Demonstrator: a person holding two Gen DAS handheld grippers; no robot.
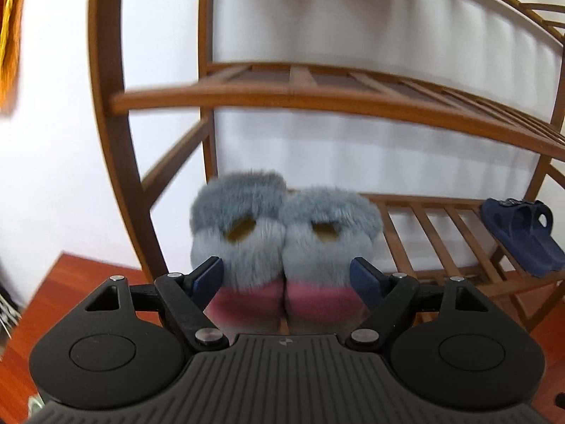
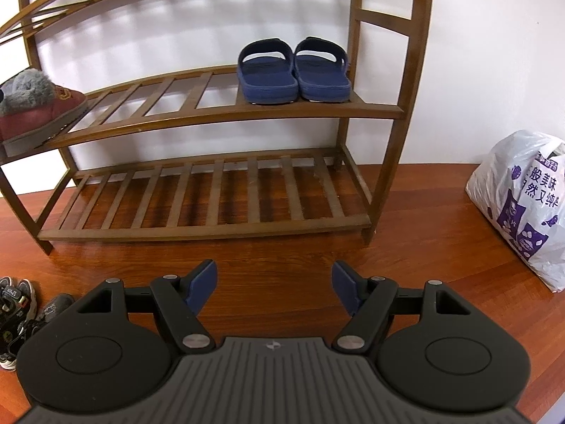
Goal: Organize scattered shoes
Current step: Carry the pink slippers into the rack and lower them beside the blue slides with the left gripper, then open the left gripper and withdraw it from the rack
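On the middle shelf of the wooden shoe rack (image 2: 226, 113), at its left end, a pair of grey-furred pink slippers (image 1: 282, 243) stands side by side and touching, heels toward the left wrist camera, toes toward the white wall – long axes running front to back across the slats. The left gripper (image 1: 286, 275) has its jaws spread wide, one blue pad to each outer side of the pair; the picture is blurred, so whether the pads touch the fur cannot be told, but they do not look pressed in. At the right end of the same shelf sits a pair of navy slides (image 2: 294, 70), also touching, heels toward the front edge and toes toward the wall. The right gripper (image 2: 274, 286) hangs wide open over bare floor (image 2: 275, 258), holding nothing. Dark sneakers (image 2: 17, 314) lie on the floor at the lower left – a white plastic bag (image 2: 522, 205) stands against the wall to the right of the rack.
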